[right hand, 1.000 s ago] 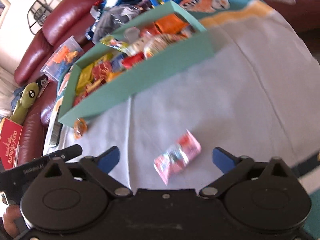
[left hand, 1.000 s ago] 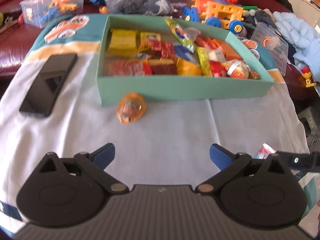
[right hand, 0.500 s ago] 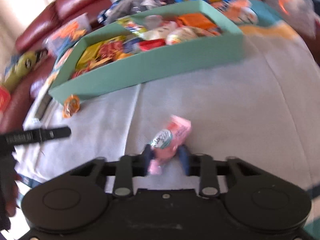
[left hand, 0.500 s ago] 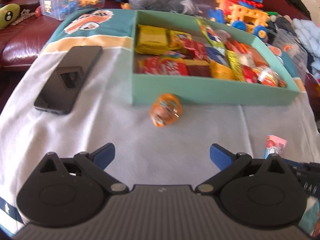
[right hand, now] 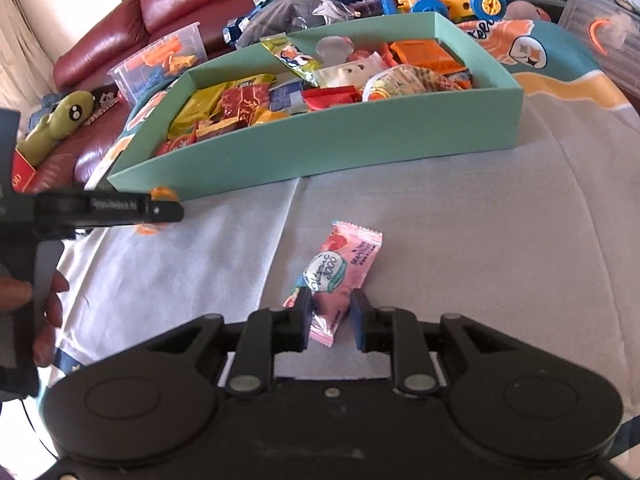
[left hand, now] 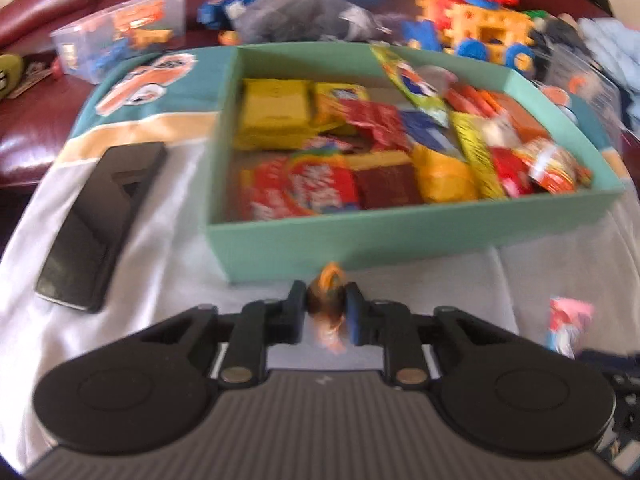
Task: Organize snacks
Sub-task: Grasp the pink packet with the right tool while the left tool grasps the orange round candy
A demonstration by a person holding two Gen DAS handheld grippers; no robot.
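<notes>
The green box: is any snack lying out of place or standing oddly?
Yes. In the green box, one long yellow-green packet leans tilted over the back wall instead of lying flat. Two snacks are outside it: the orange candy in the left claw, the pink sachet in the right claw.

Matt teal cardboard box [right hand: 320, 148], glossy foil snack wrappers [left hand: 304, 188], shiny pink sachet [right hand: 340, 272], soft white cloth [right hand: 440, 240], glossy maroon leather sofa [right hand: 180, 0], glossy black phone [left hand: 100, 220]

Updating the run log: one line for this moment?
left tool: shut on orange candy | right tool: shut on pink packet | green box: ahead
</notes>
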